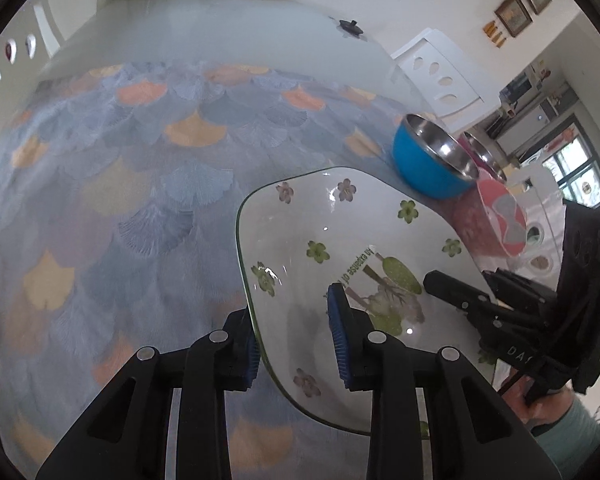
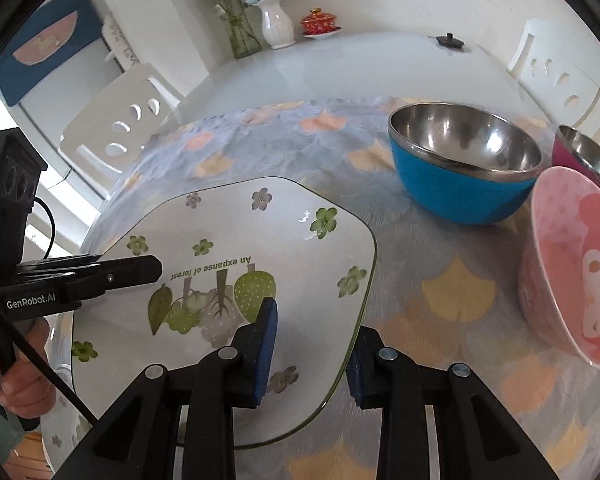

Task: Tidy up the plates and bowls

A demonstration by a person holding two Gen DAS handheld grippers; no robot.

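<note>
A white square plate (image 1: 332,240) with green flowers and forest print lies on the patterned cloth; it also shows in the right wrist view (image 2: 236,248). My left gripper (image 1: 296,340) straddles its left rim, one finger above, one below, jaws apart. My right gripper (image 2: 312,344) straddles its right rim the same way. A blue steel bowl (image 2: 460,172), a magenta steel bowl (image 2: 588,156) and a pink cartoon bowl (image 2: 572,280) stand to the right. The blue bowl (image 1: 432,160) and the pink bowl (image 1: 500,216) show in the left wrist view.
A fan-pattern cloth (image 1: 140,200) covers the near table half. White chairs (image 2: 116,128) stand around. A white vase (image 2: 276,24), a red lidded cup (image 2: 320,24) and a small black lid (image 2: 450,42) sit at the far edge.
</note>
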